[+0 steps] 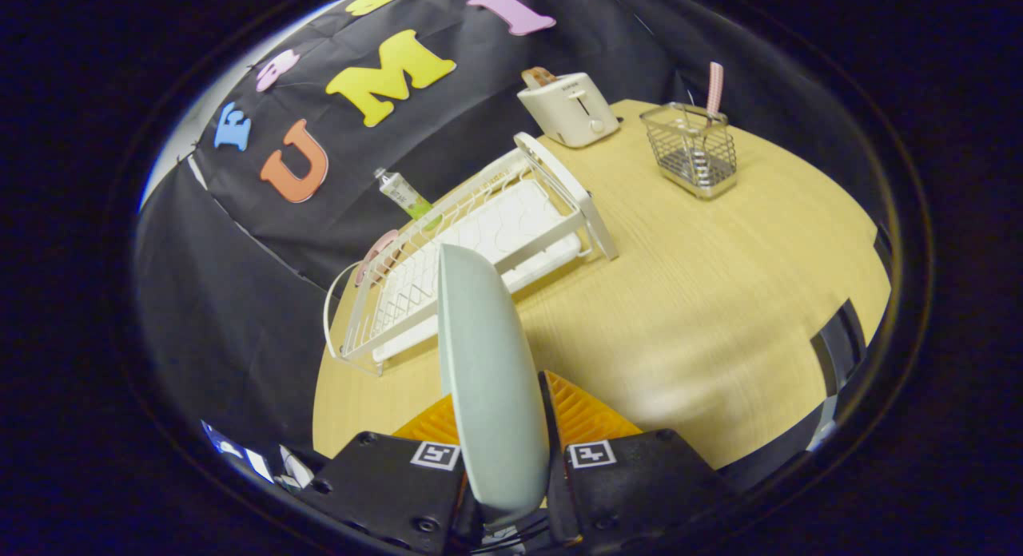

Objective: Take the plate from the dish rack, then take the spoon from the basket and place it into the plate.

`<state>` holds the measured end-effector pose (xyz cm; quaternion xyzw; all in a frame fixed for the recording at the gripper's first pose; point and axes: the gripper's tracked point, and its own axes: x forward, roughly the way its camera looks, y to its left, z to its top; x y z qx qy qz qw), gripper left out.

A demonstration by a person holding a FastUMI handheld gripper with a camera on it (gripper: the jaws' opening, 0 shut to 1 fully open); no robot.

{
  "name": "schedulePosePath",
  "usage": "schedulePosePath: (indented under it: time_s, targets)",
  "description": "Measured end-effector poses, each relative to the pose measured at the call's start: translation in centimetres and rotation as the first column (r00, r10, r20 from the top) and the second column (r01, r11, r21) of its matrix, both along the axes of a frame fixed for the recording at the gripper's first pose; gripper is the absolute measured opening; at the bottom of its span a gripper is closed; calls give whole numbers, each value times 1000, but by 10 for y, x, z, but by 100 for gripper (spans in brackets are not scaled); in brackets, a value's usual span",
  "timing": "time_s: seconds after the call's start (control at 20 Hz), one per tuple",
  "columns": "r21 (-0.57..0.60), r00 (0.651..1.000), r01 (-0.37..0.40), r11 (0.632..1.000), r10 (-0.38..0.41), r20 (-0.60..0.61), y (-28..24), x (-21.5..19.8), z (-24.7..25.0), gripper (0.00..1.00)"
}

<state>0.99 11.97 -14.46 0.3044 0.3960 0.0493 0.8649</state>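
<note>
Because the plate [487,380] is clamped edge-on between our fingers, it stands upright right ahead of the gripper [502,428], pale and thin in profile, with a finger pressing on each face; we judge the jaws nearly closed, parted only by the plate's thickness. Held this way, the plate is clear of the white wire dish rack [479,244], which lies just beyond it on the wooden table [719,300], so the first step looks done, and the bare wood to the right of the rack seems the natural place to lay the plate flat. A pink object, which we cannot identify, sits at the rack's near end beside the booth wall, and a green-and-white tube [402,194] lies behind the rack. Farther off, the wire mesh basket [694,150] stands well apart from the rack, and the spoon [714,89] rests upright in it with its pink handle poking above the rim, easy to pinch from above. Next to the basket a cream toaster [569,107] holds a slice of toast [539,77]. Small lettering on the toaster is too tiny for us to read, and the tube's label is equally illegible.
</note>
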Motion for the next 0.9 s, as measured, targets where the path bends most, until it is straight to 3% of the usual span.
schedulePosePath:
  time_s: [0.3, 0.55, 0.9]
  targets:
    - [197, 996, 62, 978, -49, -72, -6, 7, -17, 38]
    - [174, 997, 69, 982, -61, -52, -22, 12, -17, 55]
    - [80, 996, 75, 994, -78, 41, -52, 17, -1, 63]
